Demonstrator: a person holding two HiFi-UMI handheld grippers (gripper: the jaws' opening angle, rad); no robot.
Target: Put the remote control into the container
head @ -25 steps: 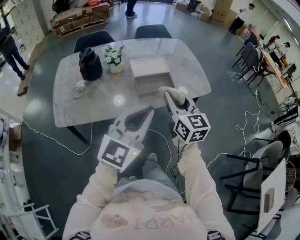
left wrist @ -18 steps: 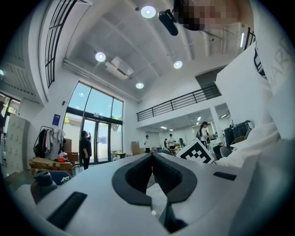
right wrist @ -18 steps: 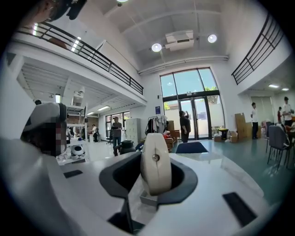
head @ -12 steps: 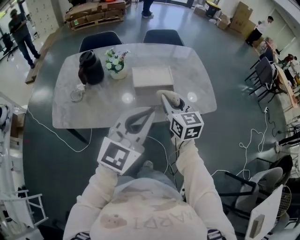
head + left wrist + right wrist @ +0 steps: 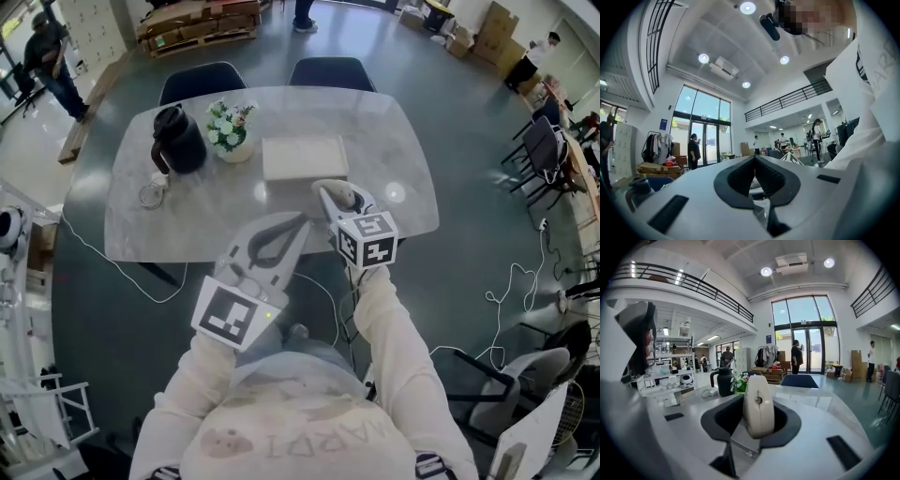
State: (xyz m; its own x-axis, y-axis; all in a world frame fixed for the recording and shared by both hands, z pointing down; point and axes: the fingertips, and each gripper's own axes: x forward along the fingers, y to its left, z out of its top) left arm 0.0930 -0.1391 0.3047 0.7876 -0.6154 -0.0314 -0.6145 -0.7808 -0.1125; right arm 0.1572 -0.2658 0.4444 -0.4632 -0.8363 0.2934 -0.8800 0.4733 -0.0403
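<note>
Marble table [image 5: 187,216] in a glass-fronted hall [image 5: 801,319]; right tool [image 5: 334,197] pinches the remote control [image 5: 758,404], left tool [image 5: 300,222] pressed together.

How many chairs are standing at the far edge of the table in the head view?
2: one chair behind the black jug, another chair behind the container. Other chairs at the right stand away from the table.

Black jug [image 5: 178,139] just beside potted flowers [image 5: 230,128] on the marble table [image 5: 183,223]
</note>
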